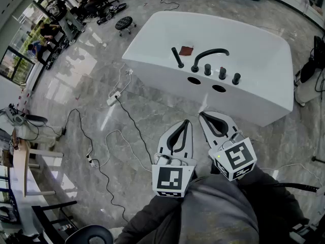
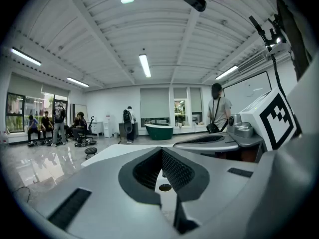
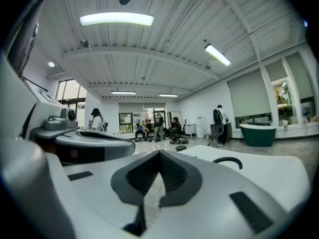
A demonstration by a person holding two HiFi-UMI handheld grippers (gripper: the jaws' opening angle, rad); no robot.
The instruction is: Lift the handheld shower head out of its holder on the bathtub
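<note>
Black fittings stand in a row on the near rim deck of the white bathtub [image 1: 254, 60]. The handheld shower head [image 1: 177, 58] is at the left end and leans up from the deck. Next to it are the curved spout [image 1: 209, 53] and three knobs [image 1: 222, 73]. A small red-brown patch [image 1: 186, 50] lies just beside the shower head.

Your left tongs [image 1: 186, 122] and right tongs [image 1: 202, 115] hover side by side over the grey marble floor [image 1: 76, 75]. They are short of the tub wall and well apart from the shower head. Both point toward the tub, nearly level. In each gripper view the jaws are pressed together at the tips with nothing between them.

A black cable [image 1: 131, 118] and a white power strip [image 1: 112, 99] lie on the floor to your left.
</note>
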